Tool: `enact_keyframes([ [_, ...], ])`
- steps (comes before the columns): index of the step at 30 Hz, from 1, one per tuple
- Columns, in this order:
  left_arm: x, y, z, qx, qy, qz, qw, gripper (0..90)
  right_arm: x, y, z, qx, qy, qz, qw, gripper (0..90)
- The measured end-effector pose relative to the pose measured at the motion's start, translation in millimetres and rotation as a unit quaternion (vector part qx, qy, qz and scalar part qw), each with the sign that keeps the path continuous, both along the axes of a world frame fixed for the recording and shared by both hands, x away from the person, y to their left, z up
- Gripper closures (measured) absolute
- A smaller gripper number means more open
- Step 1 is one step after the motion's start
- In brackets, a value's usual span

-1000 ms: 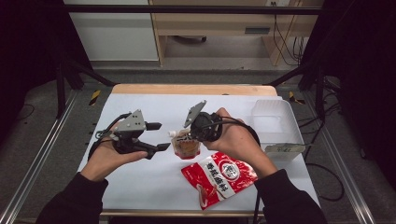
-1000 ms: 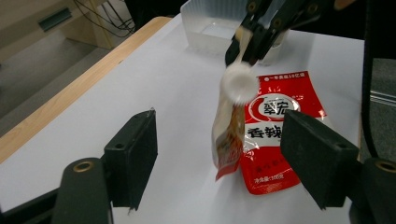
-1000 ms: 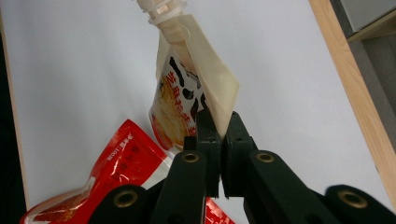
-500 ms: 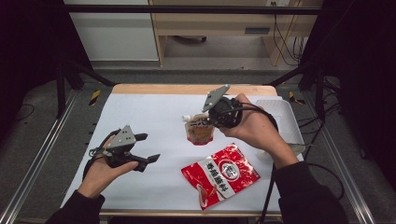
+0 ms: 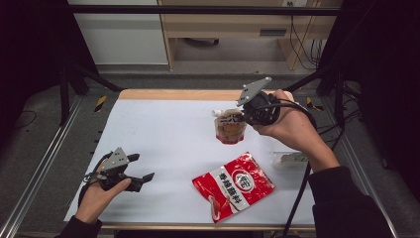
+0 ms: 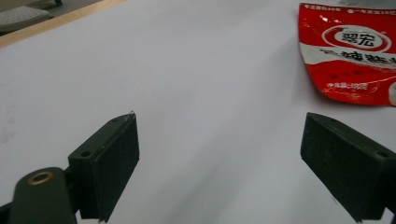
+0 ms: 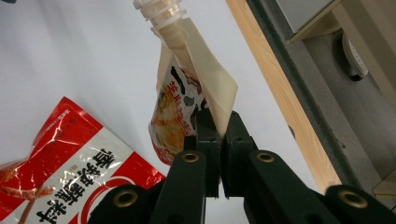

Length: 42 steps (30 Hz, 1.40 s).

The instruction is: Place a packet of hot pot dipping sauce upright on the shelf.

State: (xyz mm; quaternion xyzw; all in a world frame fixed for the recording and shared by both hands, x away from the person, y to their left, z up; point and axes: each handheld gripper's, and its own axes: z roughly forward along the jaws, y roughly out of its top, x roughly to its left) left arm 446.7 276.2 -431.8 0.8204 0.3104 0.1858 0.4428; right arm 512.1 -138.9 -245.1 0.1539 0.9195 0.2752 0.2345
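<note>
My right gripper [image 5: 243,115] is clamped on the top edge of a small spouted pouch [image 5: 230,127], holding it up off the white table [image 5: 163,144] toward the far right part of the sheet. In the right gripper view my jaws are pressed together on the pouch's pale seam, with its white screw spout [image 7: 158,10] pointing away from me and the printed body [image 7: 175,116] hanging beneath. The table's wooden far edge [image 7: 275,93] runs just beside the pouch there, so room is tight on that side.

My left gripper [image 5: 140,179] rests low at the near left corner, jaws spread wide and holding nothing. In the left gripper view both black pads [image 6: 109,158] stand apart over bare white sheet.

A red sauce packet [image 5: 234,186] lies flat near the near edge, right of centre, well apart from my left gripper and below the lifted pouch. A clear tray [image 5: 292,159] sits at the right edge, partly hidden by my right forearm [image 5: 317,148].

The broad middle and far left of the sheet lie open between my two hands.
</note>
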Motion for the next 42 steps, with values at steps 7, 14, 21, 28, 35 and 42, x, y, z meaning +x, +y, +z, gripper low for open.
enact_keyframes([
  [7,-0.3,13.7,-10.9,-0.001,0.0,0.026,0.9997,11.0,4.9,-18.1,-1.4,0.002,-0.015,-0.004,0.9999,88.5],
  [14,-0.9,24.3,-15.8,-0.002,0.006,0.043,0.999,10.8,5.2,-49.6,-3.8,0.007,-0.022,-0.025,0.9994,88.5],
  [21,0.4,25.5,-17.4,-0.001,0.007,0.047,0.9989,10.8,4.3,-84.7,-8.4,0.007,-0.02,-0.051,0.9984,88.5],
  [28,0.9,24.3,-19.0,0.007,0.009,0.044,0.999,10.8,3.8,-112.4,-19.9,0.002,-0.01,-0.068,0.9976,88.5],
  [35,1.3,24.2,-19.9,0.009,0.01,0.046,0.9989,10.8,3.8,-139.6,-32.0,0.001,0.005,-0.091,0.9958,88.4],
  [42,1.0,24.2,-19.8,0.009,0.009,0.044,0.9989,10.8,7.6,-154.9,-49.9,-0.002,0.028,-0.106,0.994,88.4],
])
